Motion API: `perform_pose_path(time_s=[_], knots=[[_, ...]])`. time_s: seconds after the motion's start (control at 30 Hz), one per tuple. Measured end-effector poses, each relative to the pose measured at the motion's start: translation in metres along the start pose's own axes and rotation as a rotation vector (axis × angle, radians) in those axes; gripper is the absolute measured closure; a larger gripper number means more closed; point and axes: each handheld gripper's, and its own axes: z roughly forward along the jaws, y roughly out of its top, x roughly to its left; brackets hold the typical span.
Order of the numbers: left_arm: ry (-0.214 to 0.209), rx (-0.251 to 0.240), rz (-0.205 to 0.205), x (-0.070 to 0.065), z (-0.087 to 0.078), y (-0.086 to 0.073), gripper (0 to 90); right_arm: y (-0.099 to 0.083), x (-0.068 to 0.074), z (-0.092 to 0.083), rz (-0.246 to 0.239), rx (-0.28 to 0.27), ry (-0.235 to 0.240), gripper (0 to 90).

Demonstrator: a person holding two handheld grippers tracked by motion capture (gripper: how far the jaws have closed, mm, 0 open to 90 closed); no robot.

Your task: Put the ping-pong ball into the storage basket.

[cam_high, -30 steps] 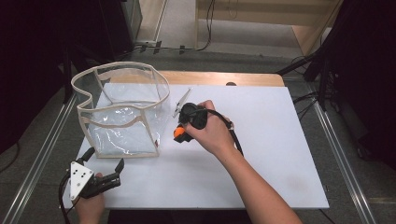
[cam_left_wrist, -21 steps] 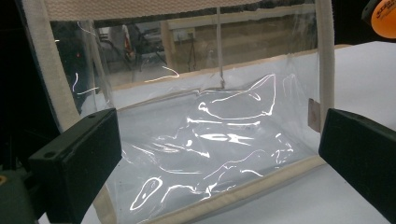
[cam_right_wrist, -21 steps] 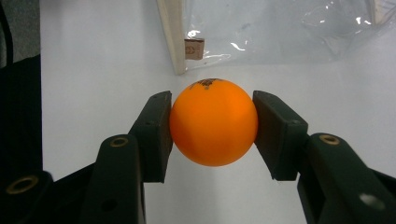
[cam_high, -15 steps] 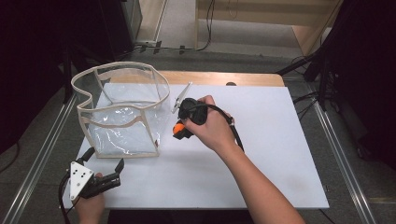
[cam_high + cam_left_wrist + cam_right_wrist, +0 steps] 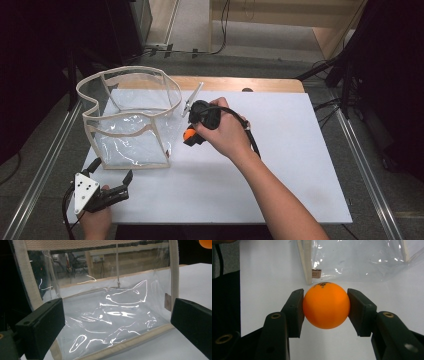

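Pouch (image 5: 131,120) beside orange ball (image 5: 326,305) clamped in right tool (image 5: 325,306)

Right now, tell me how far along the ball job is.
Done: the right gripper is shut on the orange ball, beside the clear bag's near corner. In hand: carrying it. Left: getting it over the bag's open rim and letting go. The left gripper waits open, facing the bag's side.

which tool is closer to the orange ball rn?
Right. The right tool is shut on the orange ball, beside the clear bag. The left tool is open at the table's near left corner, well away from the ball.
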Motion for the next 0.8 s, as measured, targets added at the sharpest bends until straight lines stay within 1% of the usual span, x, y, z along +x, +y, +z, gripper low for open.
perform_pose_path(time_s=[0.07, 0.17, 0.43, 0.6, 0.73, 0.8], knots=[[0.001, 0.000, -0.001, 0.000, 0.000, 0.000, 0.0, 0.002, 0.000, -0.002, -0.003, 0.008, -0.003, 48.2], [0.001, 0.000, -0.002, 0.000, 0.000, 0.000, 0.0, 0.005, 0.000, -0.004, -0.009, 0.002, -0.001, 48.2], [0.000, -0.002, -0.005, 0.001, 0.000, 0.000, 0.0, 0.013, -0.001, -0.012, -0.021, 0.009, -0.006, 48.2], [-0.001, -0.002, -0.006, 0.000, 0.000, 0.000, 0.0, 0.016, -0.002, -0.016, -0.018, 0.008, 0.000, 48.2], [-0.001, -0.001, -0.004, 0.000, 0.000, 0.000, 0.0, 0.018, -0.002, -0.018, -0.026, 0.034, -0.006, 48.2], [0.000, -0.001, -0.003, 0.000, 0.000, 0.000, 0.0, 0.019, -0.002, -0.018, -0.028, 0.038, -0.007, 48.2]])
